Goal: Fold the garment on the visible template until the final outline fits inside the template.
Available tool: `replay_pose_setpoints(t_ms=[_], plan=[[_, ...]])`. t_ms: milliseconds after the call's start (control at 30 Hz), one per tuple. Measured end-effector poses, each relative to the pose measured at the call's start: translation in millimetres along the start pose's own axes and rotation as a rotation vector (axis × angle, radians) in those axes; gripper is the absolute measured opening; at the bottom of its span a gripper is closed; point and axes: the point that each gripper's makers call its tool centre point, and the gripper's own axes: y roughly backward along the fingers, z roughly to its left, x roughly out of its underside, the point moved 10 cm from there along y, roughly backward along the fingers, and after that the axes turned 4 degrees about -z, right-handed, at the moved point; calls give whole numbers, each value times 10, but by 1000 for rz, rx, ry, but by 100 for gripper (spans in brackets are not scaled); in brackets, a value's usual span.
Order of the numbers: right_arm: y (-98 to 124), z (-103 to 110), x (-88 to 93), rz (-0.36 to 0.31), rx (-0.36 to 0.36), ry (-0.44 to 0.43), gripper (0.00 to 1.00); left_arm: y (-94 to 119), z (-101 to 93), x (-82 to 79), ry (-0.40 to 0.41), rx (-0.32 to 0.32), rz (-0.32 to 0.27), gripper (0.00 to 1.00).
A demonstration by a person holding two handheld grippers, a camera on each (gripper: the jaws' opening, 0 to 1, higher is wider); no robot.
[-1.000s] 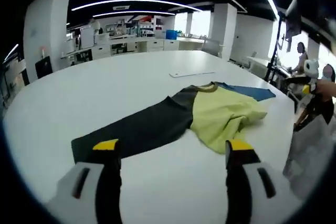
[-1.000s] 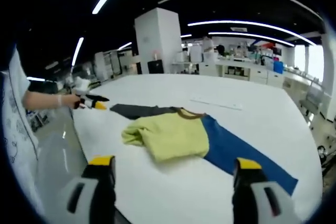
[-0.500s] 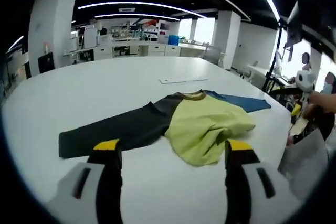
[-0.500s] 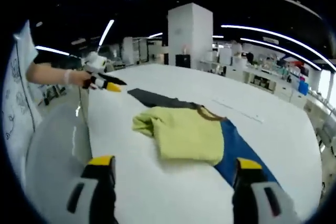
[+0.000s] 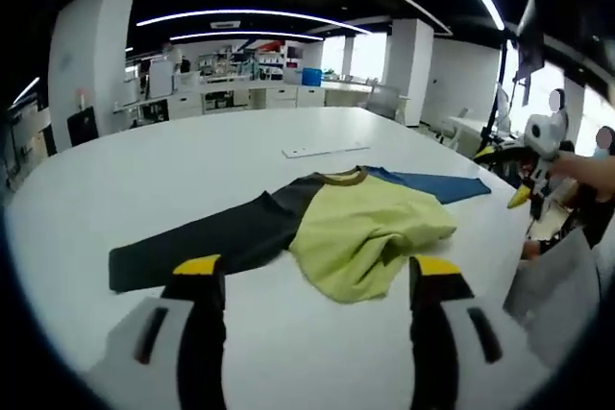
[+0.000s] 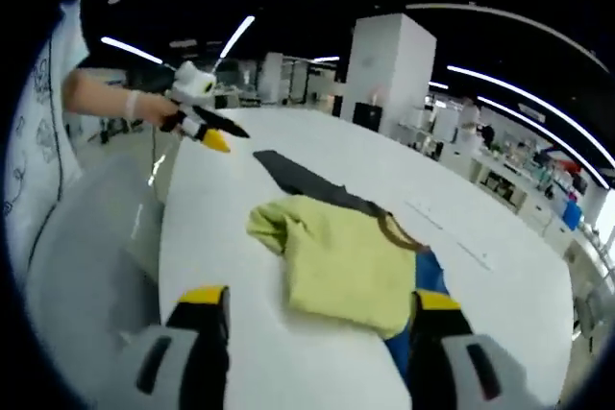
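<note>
The garment's (image 6: 348, 261) blue sleeve is disappearing behind the right gripper's (image 6: 322, 309) jaw, its end hidden.

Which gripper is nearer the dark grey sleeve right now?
Left. The left gripper hangs open just in front of the dark grey sleeve, above the table's near edge. The right gripper hangs open at the opposite end, by the yellow body and blue sleeve.

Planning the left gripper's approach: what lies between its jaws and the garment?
Bare white table, as the left gripper view shows; nothing sits between the left gripper and the garment.
</note>
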Motion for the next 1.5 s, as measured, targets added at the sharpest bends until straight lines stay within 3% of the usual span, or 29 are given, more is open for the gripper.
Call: replay_pose_setpoints(t_ms=[67, 100, 200, 367, 433, 500, 533, 633, 700, 733, 800, 867, 933, 1067, 1200, 1300, 1333, 1367, 1400, 1433, 1467, 1500], plan=[[-88, 46, -8, 10, -15, 52, 55, -9, -38, 14, -2, 2, -2, 75], [-161, 61, -3, 26, -14, 81, 53, -2, -51, 22, -4, 5, -1, 75], [-379, 112, 9, 44, -53, 67, 54, 9, -118, 24, -14, 11, 1, 76], [-663, 163, 14, 105, -108, 155, 54, 46, -201, 33, 2, 32, 13, 82], [-754, 171, 15, 125, -99, 174, 53, 63, -222, 48, 15, 45, 24, 85], [-822, 158, 65, 195, 27, 276, 47, 101, -298, 91, 36, 78, 35, 86], [-884, 195, 103, 185, 10, 340, 43, 117, -334, 107, 44, 95, 30, 86], [-918, 287, 122, 180, 18, 330, 42, 151, -401, 145, 54, 96, 27, 86], [-952, 286, 117, 182, 36, 391, 38, 186, -470, 166, 58, 101, 12, 86], [-958, 282, 102, 187, 53, 439, 33, 192, -487, 173, 63, 105, 6, 86], [-954, 271, 74, 193, 71, 467, 13, 197, -503, 187, 77, 109, -7, 85], [-947, 250, 31, 183, 70, 379, 0, 199, -535, 218, 92, 111, -9, 84], [-1009, 167, 72, 206, 69, 318, 0, 181, -544, 252, 100, 110, -12, 84], [-993, 39, -3, 163, 69, 232, 0, 175, -563, 298, 114, 112, -10, 83], [-869, -74, -171, 134, 71, 231, 0, 175, -542, 321, 124, 111, -14, 82], [-838, -33, -189, 97, -34, 208, 0, 187, -556, 315, 123, 115, -15, 82], [-805, 14, -150, 113, -59, 200, 0, 186, -555, 330, 125, 118, -7, 82], [-810, 35, -104, 120, -51, 213, 4, 185, -555, 339, 125, 117, -3, 82], [-818, 72, -46, 112, -71, 237, 18, 189, -552, 344, 126, 116, -5, 82], [-835, 107, -2, 109, -81, 240, 43, 193, -543, 348, 131, 113, -9, 82], [-838, 147, 37, 112, -74, 233, 58, 195, -538, 351, 137, 111, -9, 81], [-864, 187, 92, 109, -72, 260, 63, 197, -525, 364, 141, 112, -11, 81]])
